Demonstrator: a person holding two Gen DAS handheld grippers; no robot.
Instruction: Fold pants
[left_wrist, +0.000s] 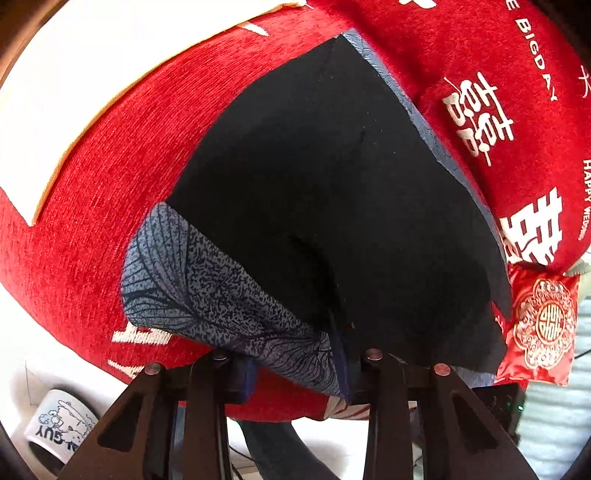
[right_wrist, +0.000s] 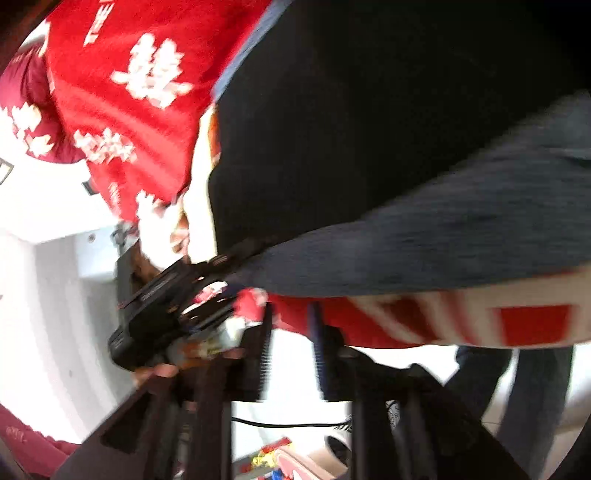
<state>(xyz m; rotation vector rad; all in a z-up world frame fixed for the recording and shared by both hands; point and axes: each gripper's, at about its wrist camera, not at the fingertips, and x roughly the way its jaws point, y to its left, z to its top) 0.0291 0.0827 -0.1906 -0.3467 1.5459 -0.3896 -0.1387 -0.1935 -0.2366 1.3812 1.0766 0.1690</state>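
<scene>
Pants lying half-folded on a red cover, a gripper at each near corner.

The pants (left_wrist: 325, 192) lie spread on the red cover (left_wrist: 122, 155), their black inner side up and the blue leaf-printed outer side showing along the near left and the far right edge. The left gripper (left_wrist: 295, 363) sits at the near edge of the cloth; its fingers (left_wrist: 373, 360) stand apart with the hem lying between them, and whether they pinch it cannot be told. In the blurred right wrist view the right gripper (right_wrist: 290, 343) has its fingers (right_wrist: 264, 354) released, just below the cover's edge, not touching the pants (right_wrist: 369, 129). The left gripper (right_wrist: 173, 295) shows there at the pants' near left corner. A red cushion (left_wrist: 491, 122) lies to the right, a red pouch (left_wrist: 539, 325) near it, and a mug (left_wrist: 61, 430) lower left.
</scene>
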